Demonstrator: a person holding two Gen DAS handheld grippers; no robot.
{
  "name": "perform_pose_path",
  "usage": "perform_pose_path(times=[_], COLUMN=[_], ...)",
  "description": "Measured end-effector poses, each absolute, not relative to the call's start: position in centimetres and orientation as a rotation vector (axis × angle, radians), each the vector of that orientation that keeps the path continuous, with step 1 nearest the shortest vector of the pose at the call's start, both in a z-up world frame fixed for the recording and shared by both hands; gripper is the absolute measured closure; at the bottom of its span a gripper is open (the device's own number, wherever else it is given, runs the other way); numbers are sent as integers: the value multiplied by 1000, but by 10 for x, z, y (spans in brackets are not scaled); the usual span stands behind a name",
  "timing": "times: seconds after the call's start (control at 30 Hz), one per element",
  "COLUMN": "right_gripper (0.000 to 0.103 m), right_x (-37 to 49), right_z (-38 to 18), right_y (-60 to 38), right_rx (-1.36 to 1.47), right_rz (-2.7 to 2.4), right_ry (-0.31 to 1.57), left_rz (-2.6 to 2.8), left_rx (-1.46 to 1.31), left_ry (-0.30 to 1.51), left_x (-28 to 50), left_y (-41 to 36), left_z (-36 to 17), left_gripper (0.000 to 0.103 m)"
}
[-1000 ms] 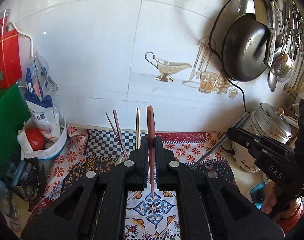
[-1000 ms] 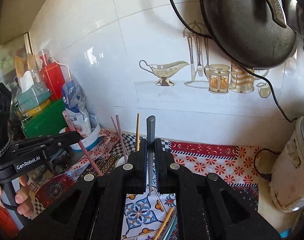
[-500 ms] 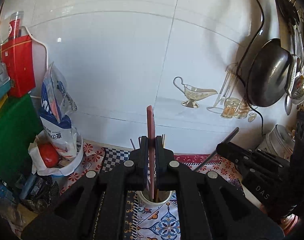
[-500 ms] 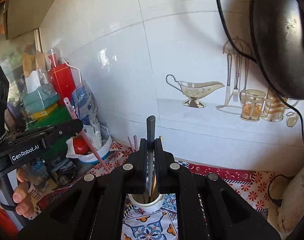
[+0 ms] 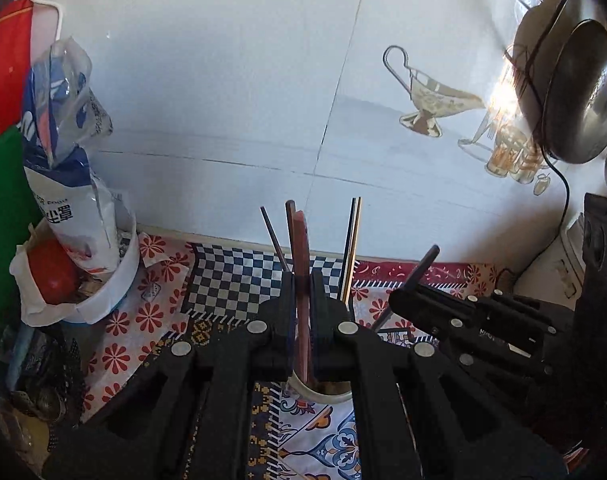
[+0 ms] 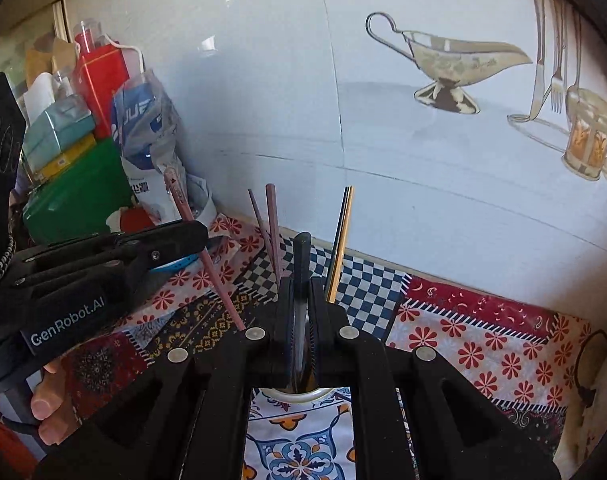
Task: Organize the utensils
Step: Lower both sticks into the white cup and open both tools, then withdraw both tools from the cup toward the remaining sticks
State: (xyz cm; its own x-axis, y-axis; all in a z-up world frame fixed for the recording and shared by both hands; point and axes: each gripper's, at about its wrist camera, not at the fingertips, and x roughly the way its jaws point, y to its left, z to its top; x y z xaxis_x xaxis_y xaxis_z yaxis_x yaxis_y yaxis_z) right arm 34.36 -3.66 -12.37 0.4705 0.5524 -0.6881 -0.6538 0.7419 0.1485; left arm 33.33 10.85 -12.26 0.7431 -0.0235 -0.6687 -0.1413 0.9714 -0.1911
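White wall tiles back a bench spread with patterned cloth (image 6: 463,332). Left tool (image 5: 302,292) grips a pink chopstick (image 5: 301,264); right tool (image 6: 301,300) grips a dark chopstick (image 6: 301,264). Both chopsticks stand over a white cup (image 5: 323,394) holding other chopsticks (image 6: 339,240).

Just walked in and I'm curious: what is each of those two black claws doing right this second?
Left gripper: closed, holding a pink chopstick over the cup.
Right gripper: closed, holding a black chopstick over the same cup.
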Motion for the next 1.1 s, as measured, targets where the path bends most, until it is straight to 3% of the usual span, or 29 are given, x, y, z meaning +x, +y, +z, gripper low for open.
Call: perform_pose_path(times=[0.33, 0.7, 0.83, 0.9, 1.1], right_gripper=[97, 96, 88, 84, 64], right_x=[361, 347, 334, 327, 302], right_z=[-127, -117, -106, -101, -91], right_y=[-28, -43, -58, -67, -101], right_rx=[-141, -124, -118, -118, -148], right_rz=[761, 726, 703, 687, 595], right_ry=[851, 845, 822, 806, 759], left_rz=[42, 49, 55, 55, 45], left_rx=[-258, -204, -168, -151, -106], left_ry=[801, 787, 779, 782, 802], left_x=[349, 334, 323, 317, 293], left_y=[115, 101, 91, 86, 74], left_z=[-140, -121, -113, -112, -117], left_gripper=[99, 94, 85, 76, 59])
